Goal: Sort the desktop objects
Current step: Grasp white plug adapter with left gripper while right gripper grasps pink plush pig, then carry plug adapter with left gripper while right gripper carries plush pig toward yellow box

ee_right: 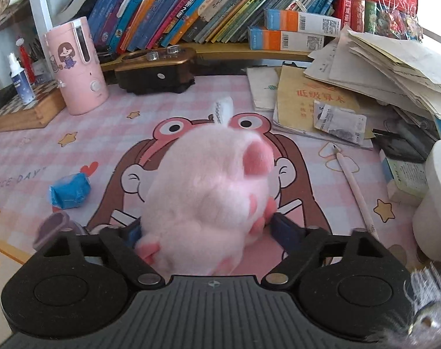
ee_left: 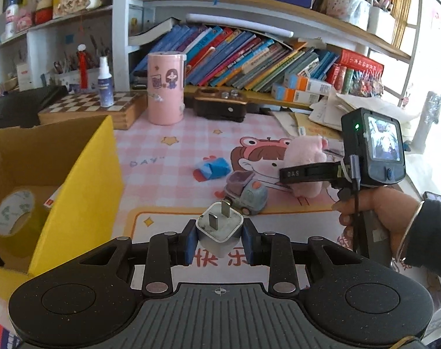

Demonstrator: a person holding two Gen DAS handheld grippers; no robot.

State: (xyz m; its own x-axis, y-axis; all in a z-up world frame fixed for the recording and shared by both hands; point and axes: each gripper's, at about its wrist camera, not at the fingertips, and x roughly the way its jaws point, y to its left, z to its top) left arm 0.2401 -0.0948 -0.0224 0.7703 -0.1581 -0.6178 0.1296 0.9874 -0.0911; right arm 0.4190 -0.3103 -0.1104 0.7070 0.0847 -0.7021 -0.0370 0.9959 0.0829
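My left gripper point(ee_left: 219, 240) is shut on a white plug adapter point(ee_left: 219, 228), prongs up, held above the pink desk mat point(ee_left: 168, 174) just right of an open yellow cardboard box point(ee_left: 83, 174). My right gripper point(ee_right: 207, 232) is shut on a pink plush toy point(ee_right: 209, 192), which fills the middle of the right wrist view; it also shows in the left wrist view point(ee_left: 305, 157). A small toy truck point(ee_left: 245, 193) and a blue wrapped packet point(ee_left: 211, 168) lie on the mat between the grippers.
A roll of tape point(ee_left: 12, 213) lies inside the box. A pink canister point(ee_left: 165, 87), chessboard box point(ee_left: 92, 107) with a spray bottle point(ee_left: 105, 83), and a dark wooden box point(ee_left: 220, 104) stand at the back. Papers point(ee_right: 380, 67), a pencil point(ee_right: 353, 186) and a white cup point(ee_right: 437, 203) are at right.
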